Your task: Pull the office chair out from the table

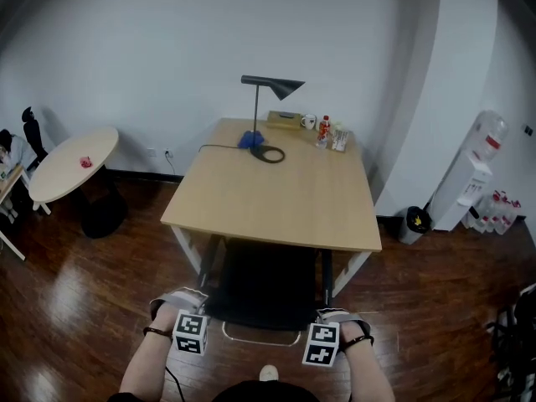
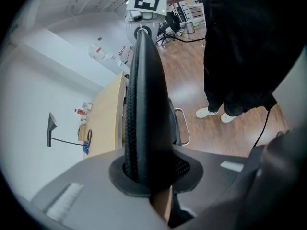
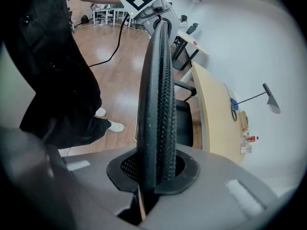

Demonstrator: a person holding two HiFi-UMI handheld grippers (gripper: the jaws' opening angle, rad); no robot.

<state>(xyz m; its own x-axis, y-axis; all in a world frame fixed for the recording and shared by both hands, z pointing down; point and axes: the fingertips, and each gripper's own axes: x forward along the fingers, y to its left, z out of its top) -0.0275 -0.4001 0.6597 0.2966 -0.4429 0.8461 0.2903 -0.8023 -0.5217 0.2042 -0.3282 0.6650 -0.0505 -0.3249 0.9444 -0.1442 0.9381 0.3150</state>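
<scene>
A black mesh office chair (image 1: pixel 261 287) stands with its seat tucked under the front edge of the wooden table (image 1: pixel 276 195). My left gripper (image 1: pixel 178 302) is shut on the left end of the backrest's top edge, and my right gripper (image 1: pixel 335 315) is shut on the right end. In the left gripper view the backrest rim (image 2: pixel 144 104) runs up from between the jaws of the left gripper (image 2: pixel 148 176) to the right gripper (image 2: pixel 144 8) at the far end. The right gripper view mirrors this: the rim (image 3: pixel 156 95) sits clamped in the right gripper (image 3: pixel 153 171).
On the table stand a black desk lamp (image 1: pixel 270 84), a mug and bottles (image 1: pixel 325 131) at the far edge. A round white table (image 1: pixel 71 166) is at the left; a water dispenser (image 1: pixel 473 182) and a bin (image 1: pixel 414 223) at the right. Wooden floor lies behind the chair, with my shoe (image 1: pixel 268 373) on it.
</scene>
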